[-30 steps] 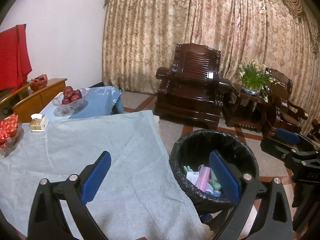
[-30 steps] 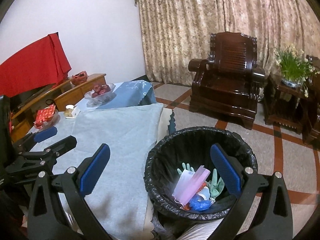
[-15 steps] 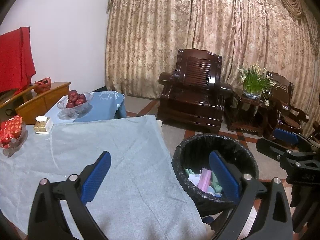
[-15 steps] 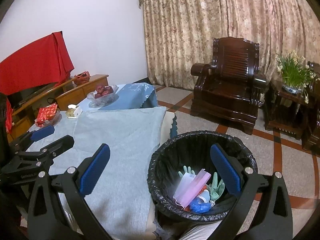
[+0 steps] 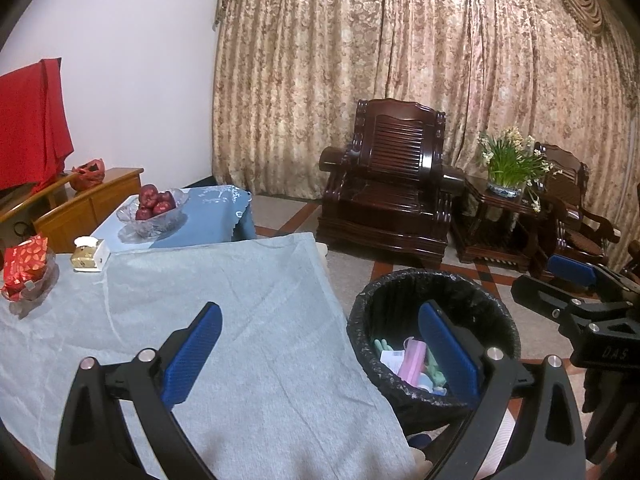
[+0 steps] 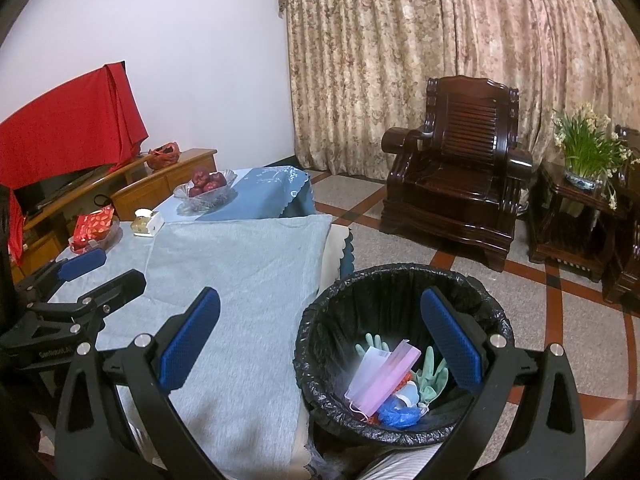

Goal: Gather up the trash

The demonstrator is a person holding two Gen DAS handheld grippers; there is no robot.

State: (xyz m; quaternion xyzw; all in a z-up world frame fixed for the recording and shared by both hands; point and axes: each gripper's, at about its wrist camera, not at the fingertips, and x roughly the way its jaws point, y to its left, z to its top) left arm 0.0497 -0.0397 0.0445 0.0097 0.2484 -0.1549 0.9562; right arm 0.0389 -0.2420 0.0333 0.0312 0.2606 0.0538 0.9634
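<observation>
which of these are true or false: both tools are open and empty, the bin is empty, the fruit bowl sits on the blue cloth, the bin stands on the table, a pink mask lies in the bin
1. Both tools are open and empty. True: the left tool and right tool hold nothing.
2. The bin is empty. False: the bin holds a pink mask, green gloves and other scraps.
3. The fruit bowl sits on the blue cloth. True: the fruit bowl rests on the blue cloth.
4. The bin stands on the table. False: it stands on the floor beside the table.
5. A pink mask lies in the bin. True.
</observation>
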